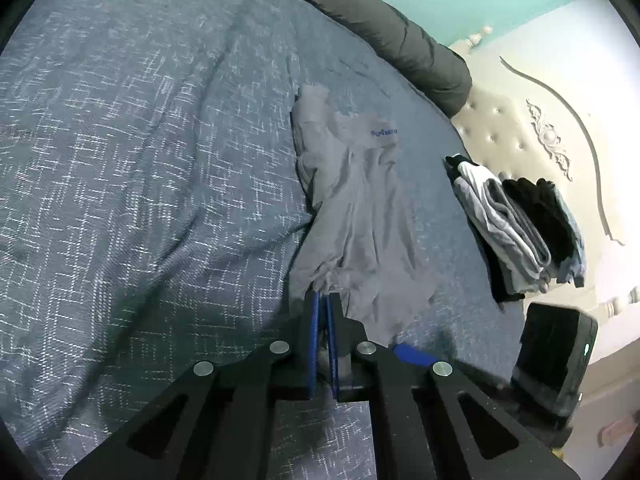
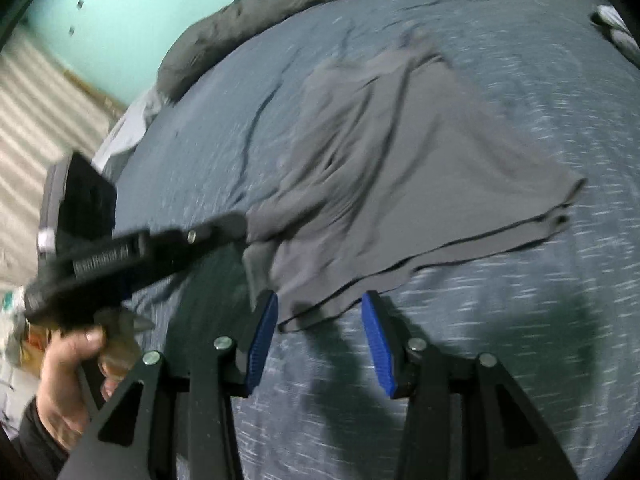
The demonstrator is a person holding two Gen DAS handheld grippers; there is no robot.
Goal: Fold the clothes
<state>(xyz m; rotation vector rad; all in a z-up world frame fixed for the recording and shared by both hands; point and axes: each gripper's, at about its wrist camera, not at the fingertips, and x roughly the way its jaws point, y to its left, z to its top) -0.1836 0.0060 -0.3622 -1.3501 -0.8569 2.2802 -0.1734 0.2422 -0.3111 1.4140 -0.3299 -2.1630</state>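
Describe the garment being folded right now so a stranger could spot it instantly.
On the blue-grey bedspread, look away from the folded clothes stack by the white headboard. The grey shirt lies loose and wrinkled, pinched by the left tool; it alone is unfolded, with small blue lettering.

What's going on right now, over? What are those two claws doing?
Left gripper shut on grey shirt hem. Right gripper open, at the hem, not gripping. Shirt crumpled on bed. Folded pile beside it, apart.

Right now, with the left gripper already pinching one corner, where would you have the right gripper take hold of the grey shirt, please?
Take the free hem corner of the grey shirt, coming in low from the near side. That edge lies flat on the bedspread, right between the open right gripper fingers, while the left gripper pinches the neighbouring corner.
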